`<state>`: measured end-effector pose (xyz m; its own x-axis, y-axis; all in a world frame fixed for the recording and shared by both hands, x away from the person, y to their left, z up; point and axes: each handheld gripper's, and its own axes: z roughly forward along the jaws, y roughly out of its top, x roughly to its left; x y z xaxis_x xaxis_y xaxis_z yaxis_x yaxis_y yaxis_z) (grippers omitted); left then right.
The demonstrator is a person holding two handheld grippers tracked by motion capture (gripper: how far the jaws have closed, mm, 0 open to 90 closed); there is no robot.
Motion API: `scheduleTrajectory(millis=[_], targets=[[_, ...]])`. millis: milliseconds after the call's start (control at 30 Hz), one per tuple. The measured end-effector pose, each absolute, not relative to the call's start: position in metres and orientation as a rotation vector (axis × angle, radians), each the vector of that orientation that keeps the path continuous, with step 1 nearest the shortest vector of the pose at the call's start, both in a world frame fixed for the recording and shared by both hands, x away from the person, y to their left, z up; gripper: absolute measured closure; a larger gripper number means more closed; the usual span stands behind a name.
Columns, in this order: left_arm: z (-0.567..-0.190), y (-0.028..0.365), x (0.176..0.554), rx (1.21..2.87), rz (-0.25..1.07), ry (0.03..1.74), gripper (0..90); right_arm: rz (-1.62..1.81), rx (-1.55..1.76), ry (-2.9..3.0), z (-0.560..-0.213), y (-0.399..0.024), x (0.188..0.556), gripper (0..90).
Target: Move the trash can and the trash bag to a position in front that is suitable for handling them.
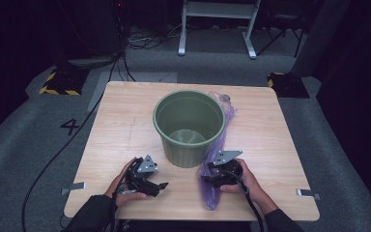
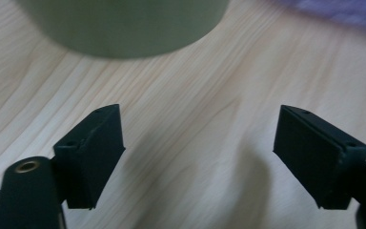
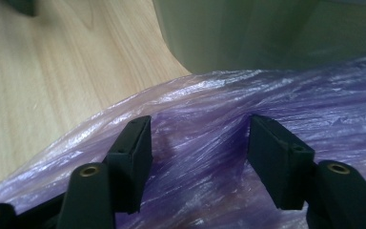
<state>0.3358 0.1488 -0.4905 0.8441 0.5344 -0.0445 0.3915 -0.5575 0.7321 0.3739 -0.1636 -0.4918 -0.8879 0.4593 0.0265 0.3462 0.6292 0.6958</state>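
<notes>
1. High view: I count one green bin (image 1: 189,126) standing upright mid-table (image 1: 125,121), one purple plastic bag (image 1: 217,159) lying along its right side and touching its wall, and two grippers. My left gripper (image 1: 158,185) rests near the bin's front left, apart from it. My right gripper (image 1: 207,179) sits over the bag's near end. The risk I see: dragging the bag could nudge the light bin sideways or tip it.

2. Left gripper view: the jaws stand wide apart over bare wood with nothing between them; the bin's base (image 2: 124,28) is just ahead. Pushing forward carelessly could knock it.

3. Right gripper view: the jaws are parted, straddling a ridge of the bag (image 3: 267,100) without pinching it. The film is thin and slippery; I judge a shallow bite could slip off or tear it.
</notes>
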Motion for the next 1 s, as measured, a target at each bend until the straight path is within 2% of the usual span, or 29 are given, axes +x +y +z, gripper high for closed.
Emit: scheduleTrajectory(millis=[300,500,767,867,1000], targets=[[-0.471,0.102,0.32,2.153,0.172,0.552,15.6,1.106,0.709,2.676,-0.494,-0.153,0.377,42.6],[-0.48,0.067,0.319,2.212,0.123,0.506,15.4,1.132,0.736,2.651,-0.496,-0.155,0.379,42.0],[-0.497,0.05,0.327,2.291,0.094,0.517,15.2,1.175,0.764,2.626,-0.498,-0.155,0.381,39.6],[-0.499,0.049,0.329,2.305,0.107,0.505,19.5,1.172,0.768,2.621,-0.498,-0.156,0.381,38.6],[-0.499,0.052,0.331,2.31,0.147,0.477,31.3,1.176,0.78,2.614,-0.498,-0.159,0.383,36.2]])
